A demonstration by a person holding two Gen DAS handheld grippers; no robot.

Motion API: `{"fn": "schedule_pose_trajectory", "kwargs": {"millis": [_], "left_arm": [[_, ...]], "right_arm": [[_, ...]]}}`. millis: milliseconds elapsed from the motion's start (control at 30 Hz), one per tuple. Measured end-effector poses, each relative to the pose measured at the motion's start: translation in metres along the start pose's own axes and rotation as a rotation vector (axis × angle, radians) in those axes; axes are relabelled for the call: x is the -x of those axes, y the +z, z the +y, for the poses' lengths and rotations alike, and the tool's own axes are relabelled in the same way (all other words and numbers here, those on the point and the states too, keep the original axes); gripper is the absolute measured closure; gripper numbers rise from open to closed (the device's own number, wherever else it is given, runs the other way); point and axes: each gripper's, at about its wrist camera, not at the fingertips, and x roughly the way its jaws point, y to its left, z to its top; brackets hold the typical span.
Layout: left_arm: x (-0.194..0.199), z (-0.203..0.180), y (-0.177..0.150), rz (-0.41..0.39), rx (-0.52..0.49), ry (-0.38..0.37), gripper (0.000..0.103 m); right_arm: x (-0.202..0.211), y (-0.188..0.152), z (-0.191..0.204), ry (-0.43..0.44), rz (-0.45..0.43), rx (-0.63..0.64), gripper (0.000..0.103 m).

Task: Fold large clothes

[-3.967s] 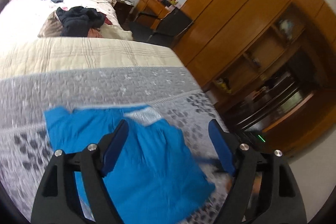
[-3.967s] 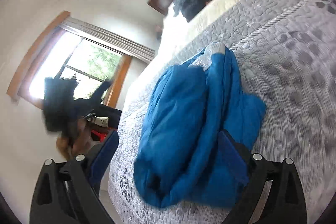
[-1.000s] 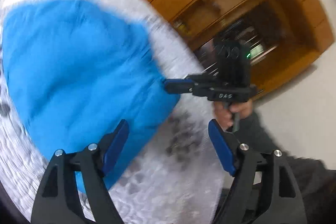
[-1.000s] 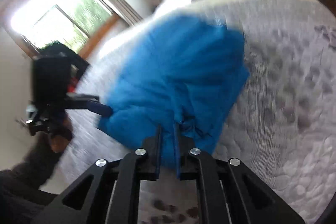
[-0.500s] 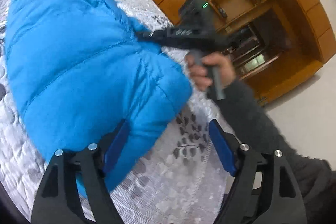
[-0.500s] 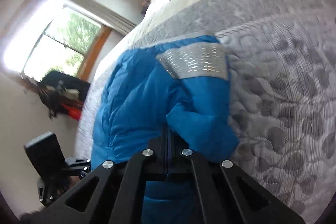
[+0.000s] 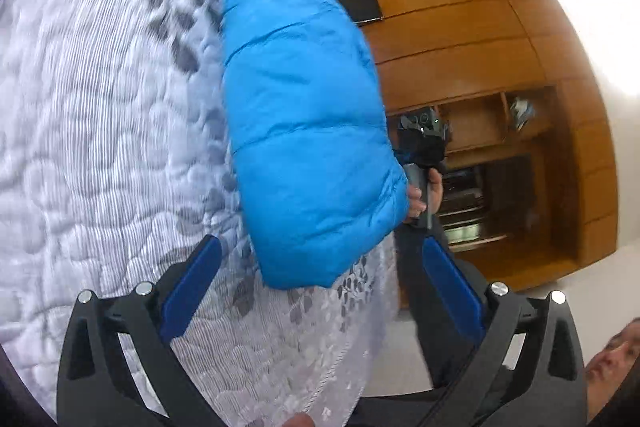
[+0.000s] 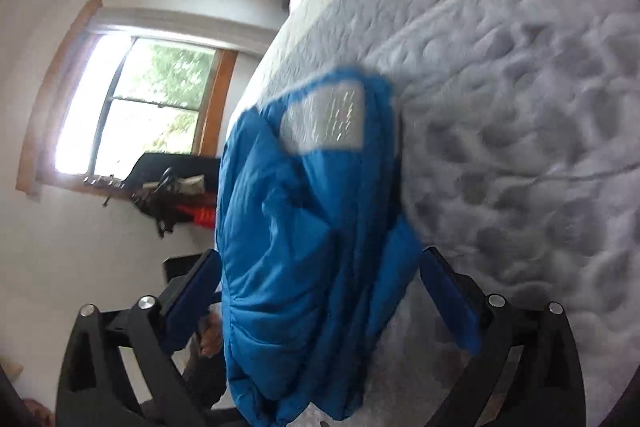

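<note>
The left gripper is spread wide and empty; the blue jacket lies bundled on the bed near its edge, seemingly mostly folded; the right gripper gapes, holding nothing.

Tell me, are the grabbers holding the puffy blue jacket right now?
No. Both the left gripper and the right gripper are open, with the puffy blue jacket lying folded on the grey quilted bedspread. Nothing is held.
</note>
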Motion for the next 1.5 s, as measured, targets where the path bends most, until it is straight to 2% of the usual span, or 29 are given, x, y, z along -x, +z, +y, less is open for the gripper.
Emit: {"fn": "schedule_pose_trajectory", "kwargs": {"millis": [100,233,367,500,567,633,800,967,1000,1067,1167,1367,1500], "left_arm": [[-0.014,0.008,0.004,0.034,0.019,-0.039,0.003],[-0.027,0.004,0.007,0.026,0.018,-0.11,0.003],[-0.045,-0.001,0.004,0.035,0.006,-0.109,0.003],[-0.046,-0.003,0.007,0.046,0.012,-0.103,0.003],[-0.044,-0.001,0.002,0.051,0.005,-0.115,0.003],[-0.046,-0.002,0.0,0.058,0.0,-0.106,0.003],[-0.059,-0.008,0.003,0.089,0.001,-0.059,0.003],[-0.083,-0.018,0.005,0.134,0.014,0.046,0.003],[-0.087,-0.018,0.005,0.137,0.025,0.06,0.003],[-0.092,-0.019,0.004,0.129,0.058,0.083,0.004],[-0.093,-0.02,0.0,0.118,0.074,0.089,0.005],[-0.098,-0.029,-0.005,0.13,0.083,0.124,0.023],[-0.092,-0.033,-0.005,0.135,0.062,0.121,0.031]], "right_arm": [[-0.023,-0.002,0.004,0.007,0.035,0.01,0.003],[-0.031,-0.005,0.005,0.017,0.047,0.004,0.003],[-0.029,0.0,0.007,0.039,0.038,0.004,0.003],[-0.021,0.009,0.011,0.008,0.021,0.023,0.005],[-0.008,0.011,-0.001,0.029,-0.01,-0.011,0.005],[-0.01,0.01,-0.009,0.058,-0.01,-0.009,0.003],[-0.042,0.011,0.008,0.094,0.082,0.037,0.003],[-0.058,0.023,0.014,0.118,0.08,0.033,0.004],[-0.057,0.023,0.015,0.115,0.075,0.04,0.005],[-0.055,0.017,0.014,0.107,0.076,0.049,0.022],[-0.058,0.008,0.006,0.122,0.07,0.039,0.041],[-0.051,-0.001,0.016,0.142,0.03,0.062,0.059],[-0.048,-0.01,0.024,0.161,-0.004,0.078,0.063]]}}
